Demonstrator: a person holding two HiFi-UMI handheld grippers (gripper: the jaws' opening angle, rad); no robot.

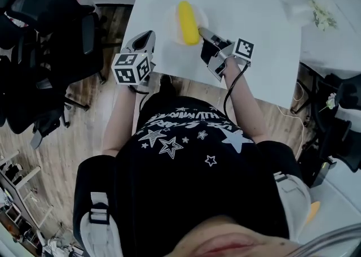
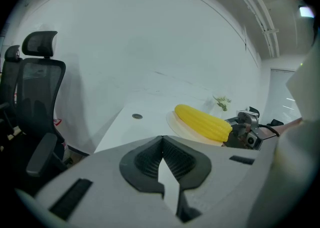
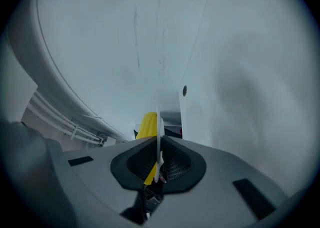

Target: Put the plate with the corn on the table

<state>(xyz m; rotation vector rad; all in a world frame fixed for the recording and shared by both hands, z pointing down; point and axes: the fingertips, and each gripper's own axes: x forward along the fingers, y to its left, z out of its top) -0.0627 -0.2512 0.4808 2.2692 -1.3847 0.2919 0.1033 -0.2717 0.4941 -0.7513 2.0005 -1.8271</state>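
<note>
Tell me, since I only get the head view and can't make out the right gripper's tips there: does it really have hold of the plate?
Observer: Yes. In the right gripper view the right gripper has its jaws shut on the plate, on its thin rim seen edge-on.
Operator: Is the left gripper carrying anything?
Observer: No. The left gripper view shows the left gripper with its tips meeting and nothing between them.
Operator: Is the plate tipping?
Observer: From the left gripper view it looks level, low over the table, with the corn lying along it. Whether it touches the table, I cannot tell.
</note>
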